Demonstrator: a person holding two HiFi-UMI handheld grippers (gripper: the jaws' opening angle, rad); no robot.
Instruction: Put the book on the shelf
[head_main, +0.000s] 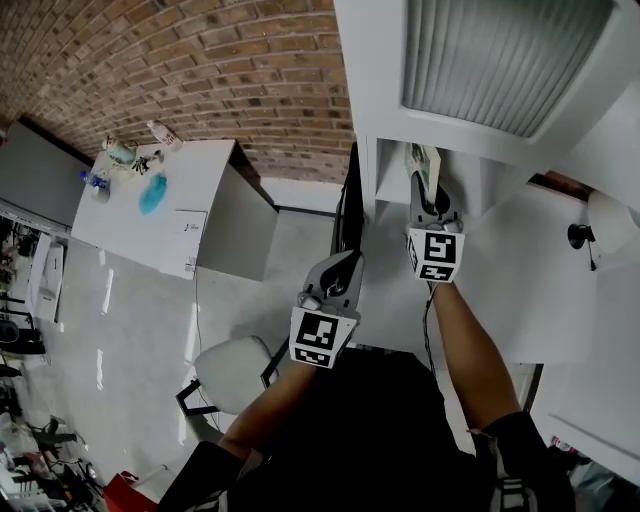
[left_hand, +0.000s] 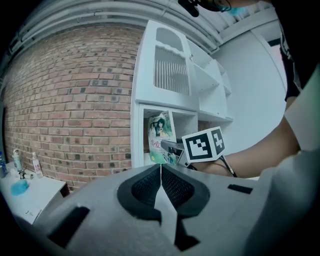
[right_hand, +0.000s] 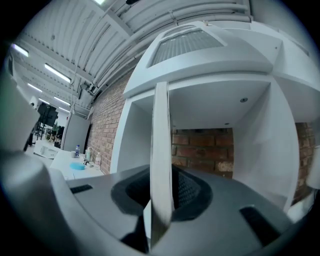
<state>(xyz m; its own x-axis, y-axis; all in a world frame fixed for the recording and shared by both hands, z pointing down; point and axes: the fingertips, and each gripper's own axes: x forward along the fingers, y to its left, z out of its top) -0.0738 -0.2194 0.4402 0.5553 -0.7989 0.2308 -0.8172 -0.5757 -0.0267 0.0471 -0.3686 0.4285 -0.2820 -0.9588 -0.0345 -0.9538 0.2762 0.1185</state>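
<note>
The right gripper (head_main: 430, 197) pinches the thin book (right_hand: 161, 140) upright by its near edge between its fingers (right_hand: 194, 194), with the shelf (right_hand: 225, 107) just ahead of them. The book looks light and probably bendy, so it is best held deep. The left gripper (left_hand: 161, 172) has its fingers pressed together, empty.

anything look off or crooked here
Nothing stands out. The book is clamped upright in the right tongs at the open compartment of the shelf. The left tongs are shut with nothing between them. Nothing spilled or damaged shows.
</note>
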